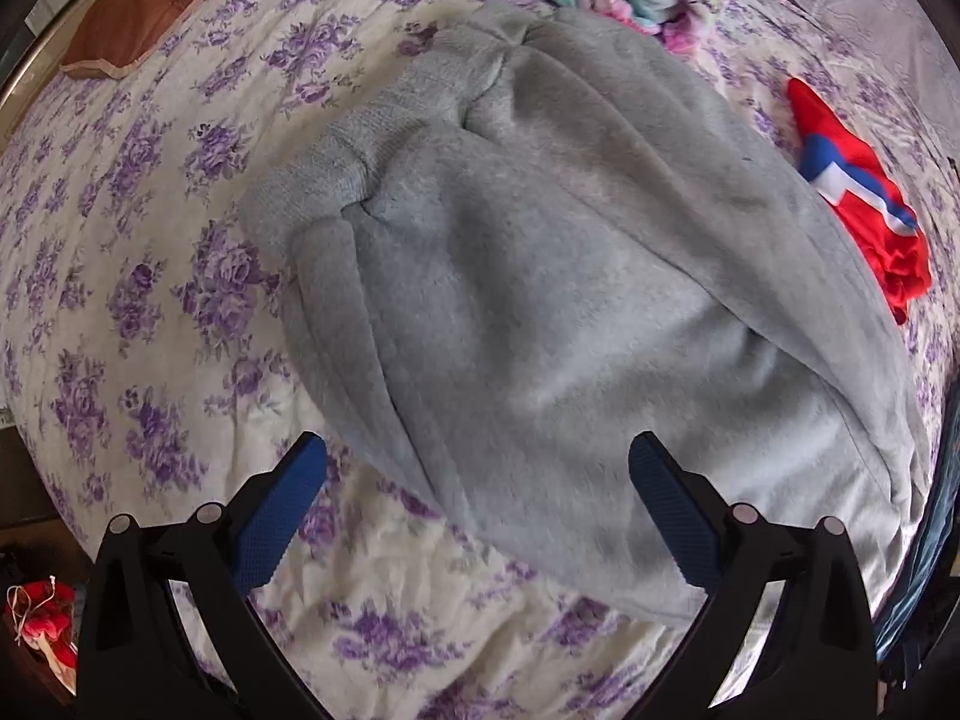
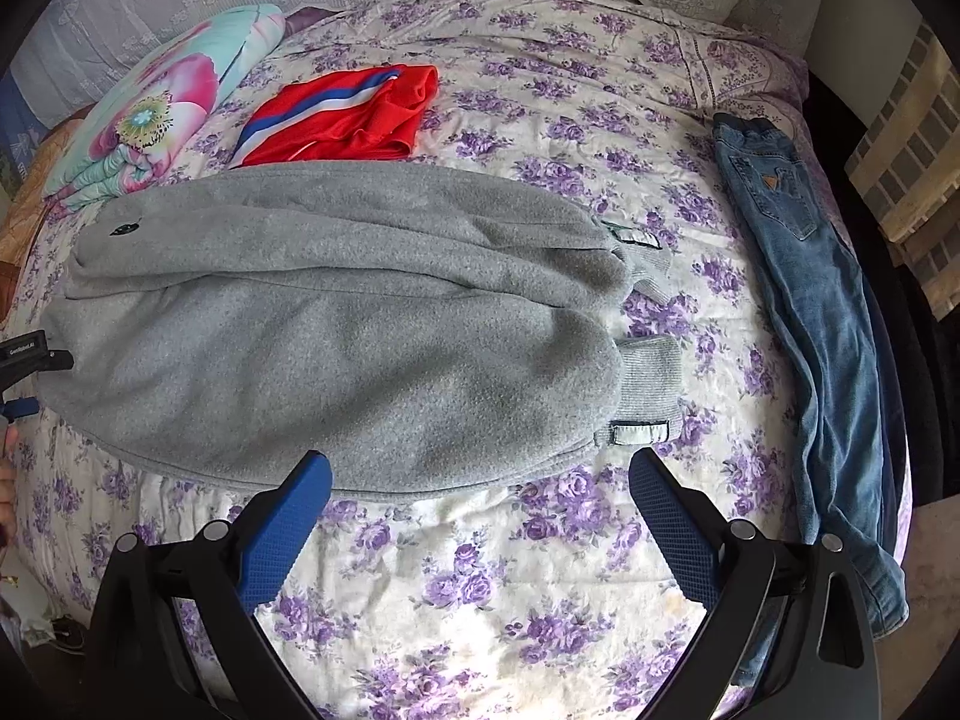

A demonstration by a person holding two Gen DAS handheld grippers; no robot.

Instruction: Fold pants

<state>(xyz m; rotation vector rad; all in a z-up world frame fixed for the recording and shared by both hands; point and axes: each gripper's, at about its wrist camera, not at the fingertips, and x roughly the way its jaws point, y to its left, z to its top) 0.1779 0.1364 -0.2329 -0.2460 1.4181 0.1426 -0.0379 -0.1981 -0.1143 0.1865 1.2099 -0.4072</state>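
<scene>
Grey fleece pants (image 2: 336, 330) lie folded lengthwise on the floral bedspread, ribbed cuffs (image 2: 651, 378) to the right, waist end to the left. In the left wrist view the pants (image 1: 540, 300) stretch away, cuffs (image 1: 336, 168) far. My left gripper (image 1: 477, 456) is open and empty, hovering over the near waist end. My right gripper (image 2: 480, 468) is open and empty, just in front of the pants' near long edge. The left gripper also shows at the left edge of the right wrist view (image 2: 24, 372).
Red shorts with blue and white stripes (image 2: 342, 114) lie behind the grey pants. Blue jeans (image 2: 816, 324) lie along the bed's right edge. A folded floral quilt (image 2: 156, 108) sits at back left. A brown pillow (image 1: 126, 24) lies at the far corner.
</scene>
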